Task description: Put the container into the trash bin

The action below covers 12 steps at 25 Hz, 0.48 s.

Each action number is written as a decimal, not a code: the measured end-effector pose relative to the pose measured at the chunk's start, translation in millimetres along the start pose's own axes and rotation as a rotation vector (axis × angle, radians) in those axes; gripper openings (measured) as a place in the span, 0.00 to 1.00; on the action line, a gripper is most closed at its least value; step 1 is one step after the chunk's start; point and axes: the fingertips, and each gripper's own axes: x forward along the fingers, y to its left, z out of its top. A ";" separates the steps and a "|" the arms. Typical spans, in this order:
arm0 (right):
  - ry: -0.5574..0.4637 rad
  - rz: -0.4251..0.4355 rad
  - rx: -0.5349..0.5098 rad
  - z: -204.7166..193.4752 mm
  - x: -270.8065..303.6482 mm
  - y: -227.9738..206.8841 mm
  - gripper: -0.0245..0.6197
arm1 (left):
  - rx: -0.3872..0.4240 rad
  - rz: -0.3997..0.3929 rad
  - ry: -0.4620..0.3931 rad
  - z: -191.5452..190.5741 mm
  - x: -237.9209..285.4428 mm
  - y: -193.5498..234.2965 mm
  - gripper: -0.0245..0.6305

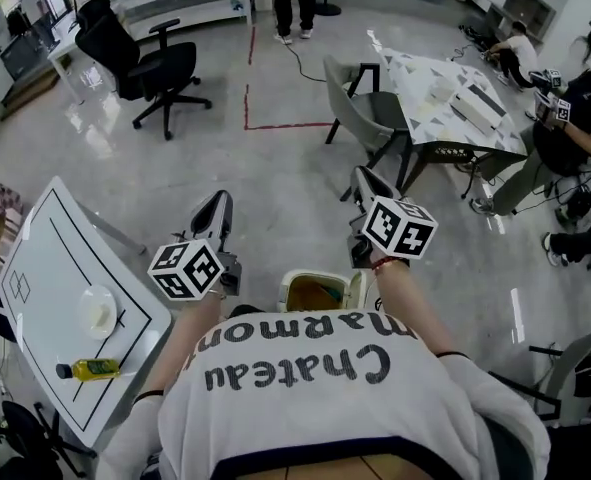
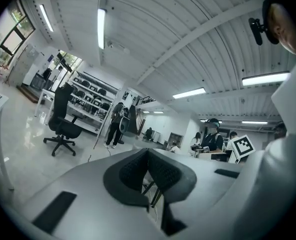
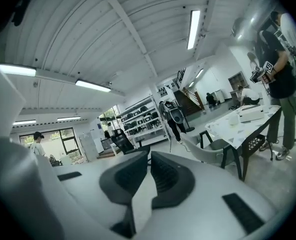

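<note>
In the head view we hold the left tongs (image 1: 213,208) and right tongs (image 1: 367,181) raised by the open white trash bin (image 1: 291,286), the round white shallow container (image 1: 97,311) lying well apart on the white desk (image 1: 45,258); the left gripper view, then the right gripper view, shows its tongs closed on nothing, so fetching that container, we judge, calls for opening them.

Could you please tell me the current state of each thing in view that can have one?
Left hand-held gripper: jaws together, holding nothing.
Right hand-held gripper: jaws nearly touching, holding nothing.
Cream trash bin: open at the top, something brownish inside.
Round white container: resting on the white table, not gripped.
Yellow-green plastic bottle: lying on its side, cap on.
</note>
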 end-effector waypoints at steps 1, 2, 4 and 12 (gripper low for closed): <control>-0.009 0.005 -0.006 3.8 -3.5 2.9 0.10 | 0.000 -0.008 0.001 0.3 0.1 -3.0 0.07; -0.011 0.007 -0.014 6.0 -7.4 5.0 0.10 | -0.003 -0.015 0.000 -0.2 -0.8 -6.2 0.07; -0.007 0.005 -0.031 6.3 -14.2 6.8 0.10 | -0.010 -0.022 0.000 -2.3 -2.7 -11.2 0.07; 0.041 0.007 -0.030 -18.9 -24.8 9.4 0.10 | -0.006 -0.053 0.009 -13.3 -7.9 -18.7 0.07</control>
